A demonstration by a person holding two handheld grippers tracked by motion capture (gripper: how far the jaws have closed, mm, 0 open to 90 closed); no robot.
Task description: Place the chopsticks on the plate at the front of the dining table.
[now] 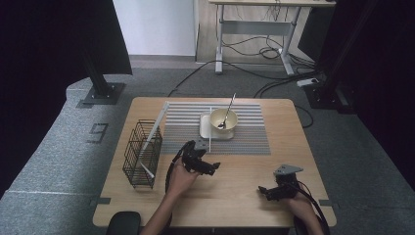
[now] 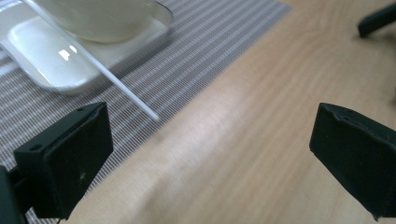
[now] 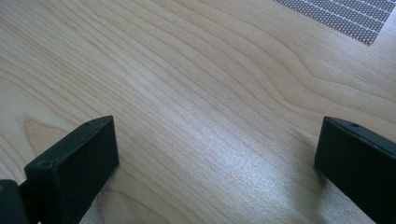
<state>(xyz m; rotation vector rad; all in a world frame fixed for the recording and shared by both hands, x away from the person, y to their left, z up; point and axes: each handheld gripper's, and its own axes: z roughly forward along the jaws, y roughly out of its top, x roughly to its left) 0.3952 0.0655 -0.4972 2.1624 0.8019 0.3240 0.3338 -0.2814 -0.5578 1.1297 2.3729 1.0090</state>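
left hand-held gripper [image 1: 208,166] wide open, empty

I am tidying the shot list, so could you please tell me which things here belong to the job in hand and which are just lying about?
In the job:
left gripper, jaws open
white stick leaning on the tray
white tray
bowl
spoon in the bowl
striped mat

Lying about:
wire basket
right gripper, open over bare table

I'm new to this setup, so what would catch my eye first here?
Probably the cream bowl with a spoon leaning in it, on a white square plate on the striped mat. Next, the black wire basket at the table's left, and the open left gripper near a thin white stick.
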